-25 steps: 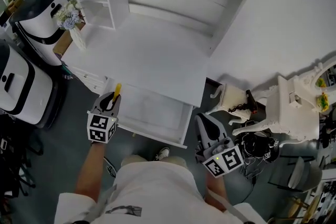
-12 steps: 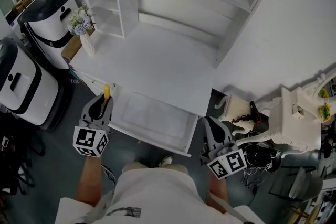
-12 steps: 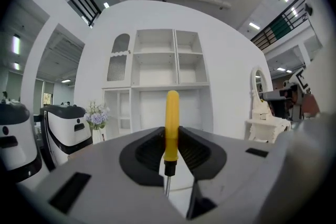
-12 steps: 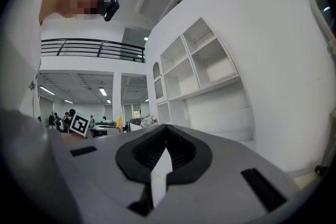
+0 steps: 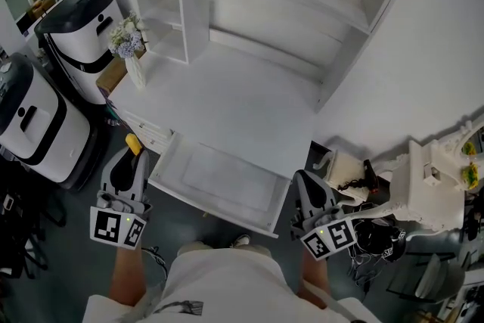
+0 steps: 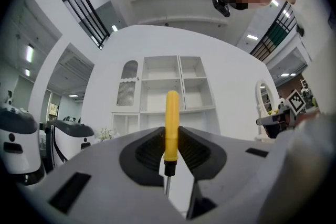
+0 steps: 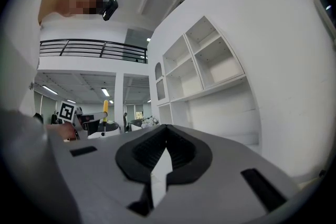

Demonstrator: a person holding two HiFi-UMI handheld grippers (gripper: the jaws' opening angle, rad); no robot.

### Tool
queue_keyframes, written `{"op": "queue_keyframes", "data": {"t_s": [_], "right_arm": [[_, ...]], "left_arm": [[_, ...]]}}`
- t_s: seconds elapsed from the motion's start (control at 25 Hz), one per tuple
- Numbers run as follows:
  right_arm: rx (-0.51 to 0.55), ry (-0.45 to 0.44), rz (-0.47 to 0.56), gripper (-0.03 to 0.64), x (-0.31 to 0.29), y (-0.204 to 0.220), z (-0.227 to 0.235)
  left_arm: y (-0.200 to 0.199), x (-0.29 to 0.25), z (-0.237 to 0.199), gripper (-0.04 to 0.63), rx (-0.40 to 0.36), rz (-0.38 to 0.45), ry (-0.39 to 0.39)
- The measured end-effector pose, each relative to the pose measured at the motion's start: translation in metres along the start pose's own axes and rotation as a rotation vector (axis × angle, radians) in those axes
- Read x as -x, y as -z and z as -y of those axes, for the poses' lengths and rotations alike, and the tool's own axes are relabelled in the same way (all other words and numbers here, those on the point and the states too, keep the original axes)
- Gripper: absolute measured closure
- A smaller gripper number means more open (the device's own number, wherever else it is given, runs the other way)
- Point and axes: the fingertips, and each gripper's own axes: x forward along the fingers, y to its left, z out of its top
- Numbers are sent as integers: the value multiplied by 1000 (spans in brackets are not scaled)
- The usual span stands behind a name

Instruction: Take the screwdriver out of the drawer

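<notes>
Shows the left gripper (image 5: 130, 161) (image 6: 168, 150) pinching the screwdriver (image 5: 133, 143) (image 6: 171, 122) by the lower part of its yellow handle, with the handle end standing out past the fingertips and the black collar and metal shaft running back between the jaws. Places the screwdriver outside the open drawer (image 5: 227, 176), which lies just to that gripper's right, between the two grippers. Shows the right gripper (image 5: 304, 179) (image 7: 165, 157) beside the drawer's other front corner, jaws pressed together at the tips with nothing between them. Sets the white surface (image 5: 227, 98) ahead of both grippers, beyond the drawer.
</notes>
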Motion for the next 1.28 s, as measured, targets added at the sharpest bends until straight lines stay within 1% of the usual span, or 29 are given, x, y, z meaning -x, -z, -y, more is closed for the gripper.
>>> {"op": "queue_keyframes", "data": {"t_s": [0.16, 0.4, 0.6, 1.08, 1.28], "right_arm": [[6, 5, -3, 606, -4, -2, 7], [11, 11, -4, 606, -11, -5, 14], [21, 1, -5, 607, -23, -7, 12], [40, -9, -23, 606, -39, -8, 7], [42, -12, -28, 606, -44, -7, 6]], "left_arm": [[-11, 10, -13, 514, -27, 40, -60], [-19, 30, -23, 514, 18, 65, -115], [-17, 31, -28, 514, 30, 56, -118], [-22, 17, -34, 513, 59, 85, -98], [-18, 14, -35, 514, 74, 81, -96]]}}
